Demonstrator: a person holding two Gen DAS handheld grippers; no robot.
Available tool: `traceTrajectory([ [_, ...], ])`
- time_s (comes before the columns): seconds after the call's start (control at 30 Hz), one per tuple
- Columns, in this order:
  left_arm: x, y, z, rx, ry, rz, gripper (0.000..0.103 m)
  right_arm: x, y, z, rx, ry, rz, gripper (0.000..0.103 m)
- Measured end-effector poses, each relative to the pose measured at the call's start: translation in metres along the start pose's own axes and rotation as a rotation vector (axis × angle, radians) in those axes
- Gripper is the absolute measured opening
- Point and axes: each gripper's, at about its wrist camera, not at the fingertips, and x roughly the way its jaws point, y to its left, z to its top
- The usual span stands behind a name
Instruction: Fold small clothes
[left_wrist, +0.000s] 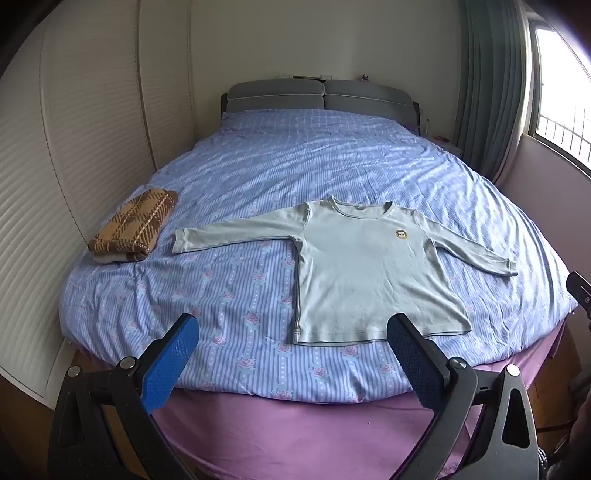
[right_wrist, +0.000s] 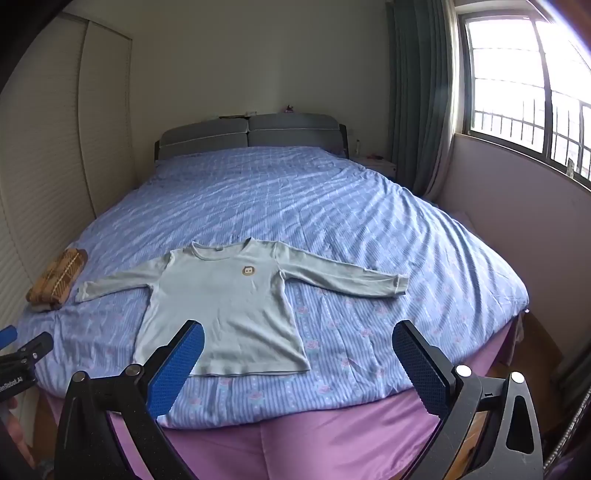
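While the left tongs (left_wrist: 291, 360) and right tongs (right_wrist: 297, 363) hang wide apart and empty above the foot of the bed (left_wrist: 240, 325), a pale green long-sleeved shirt (left_wrist: 365, 273) lies flat, face up, sleeves spread, on the blue striped floral duvet. Left of it rests a folded brown plaid garment (left_wrist: 135, 225).

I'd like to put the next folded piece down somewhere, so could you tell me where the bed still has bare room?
The widest bare stretch is the blue quilt between the shirt's collar and the grey headboard. A smaller patch lies below the right sleeve, toward the foot edge. It is crowded at the left edge, where the folded plaid garment lies near the left cuff.
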Motion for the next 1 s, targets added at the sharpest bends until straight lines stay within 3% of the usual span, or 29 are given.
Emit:
traceTrajectory([
  [1.0,-0.0049,0.006,0.0068,-0.024,-0.021,-0.01,0.103,0.0032,-0.0063,0.0022,0.01,0.015,-0.006,0.102],
])
